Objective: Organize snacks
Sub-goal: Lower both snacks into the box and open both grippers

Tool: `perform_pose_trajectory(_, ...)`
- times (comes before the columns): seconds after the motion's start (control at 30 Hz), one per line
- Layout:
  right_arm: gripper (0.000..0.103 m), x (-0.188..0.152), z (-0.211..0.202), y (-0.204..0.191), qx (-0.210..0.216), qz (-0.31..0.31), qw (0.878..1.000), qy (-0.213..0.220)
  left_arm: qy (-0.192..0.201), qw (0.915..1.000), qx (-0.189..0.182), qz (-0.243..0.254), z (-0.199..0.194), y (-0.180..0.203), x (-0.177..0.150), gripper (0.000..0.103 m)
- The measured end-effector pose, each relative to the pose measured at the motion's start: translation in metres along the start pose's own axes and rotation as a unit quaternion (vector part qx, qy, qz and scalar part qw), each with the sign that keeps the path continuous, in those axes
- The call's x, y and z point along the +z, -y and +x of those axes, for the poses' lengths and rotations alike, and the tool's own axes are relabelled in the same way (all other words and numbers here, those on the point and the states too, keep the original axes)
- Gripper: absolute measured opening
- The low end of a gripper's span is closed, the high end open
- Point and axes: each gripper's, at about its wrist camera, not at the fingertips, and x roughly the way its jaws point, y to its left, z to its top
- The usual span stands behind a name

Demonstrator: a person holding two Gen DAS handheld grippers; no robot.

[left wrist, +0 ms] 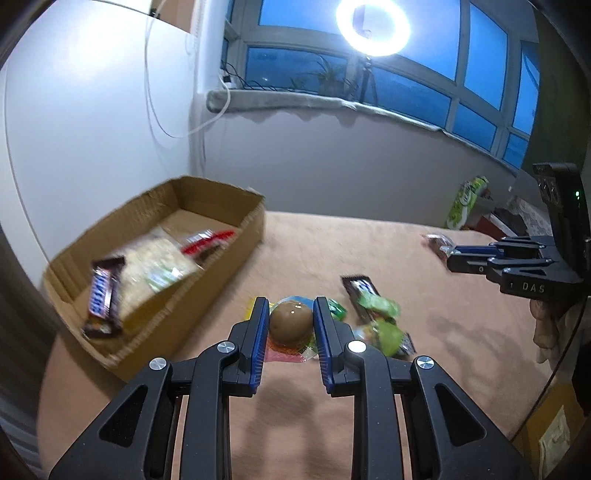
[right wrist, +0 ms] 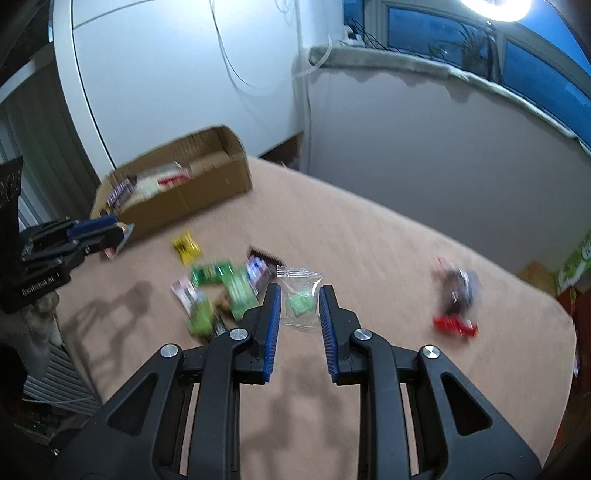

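Note:
My left gripper (left wrist: 290,302) is shut on a round brown snack (left wrist: 290,321) in a colourful wrapper, held above the peach blanket (left wrist: 461,332). My right gripper (right wrist: 300,290) is shut on a clear packet with green candy (right wrist: 300,302), also off the blanket. A cardboard box (left wrist: 243,254) at the left holds a Snickers bar (left wrist: 105,295), a pale packet (left wrist: 155,266) and a red-and-white packet (left wrist: 208,242). Loose on the blanket lie green packets (right wrist: 225,280), a yellow packet (right wrist: 186,245) and a dark bar (left wrist: 360,286). The left wrist view shows the right gripper (left wrist: 450,260) at the far right.
A dark red packet (right wrist: 458,295) lies alone on the right part of the blanket (right wrist: 388,258). The box (right wrist: 199,195) stands near the white wall. A green bag (left wrist: 467,201) sits beyond the far edge. A ring light (left wrist: 373,26) stands by the window.

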Motion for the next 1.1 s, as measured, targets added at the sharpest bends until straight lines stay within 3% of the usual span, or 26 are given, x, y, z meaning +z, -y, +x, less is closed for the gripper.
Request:
perform_pose_trajectory(0.27, 0.022, 0.066, 0.018, -0.033, 0.027, -0.028, 0.999, 0.029, 0.020, 0.9994, 0.025, -0.009, -0.005, -0.032, 0.018, 0.023)
perform_pose_trajectory(0.53, 0.022, 0.110, 0.049, -0.074, 0.045, -0.054, 0.997, 0.027, 0.032, 0.9979, 0.051, -0.024, -0.005, -0.063, 0.029, 0.023)
perform_pose_trajectory(0.77, 0.022, 0.135, 0.085, -0.107, 0.051, -0.075, 0.996, 0.012, 0.032, 0.9961, 0.079, -0.023, 0.000, -0.081, 0.034, 0.023)
perform_pose_trajectory(1.1, 0.022, 0.152, 0.125, -0.121, 0.067, -0.068, 0.995, -0.015, 0.021, 0.9950, 0.092, -0.031, 0.015, -0.101, 0.036, 0.023)
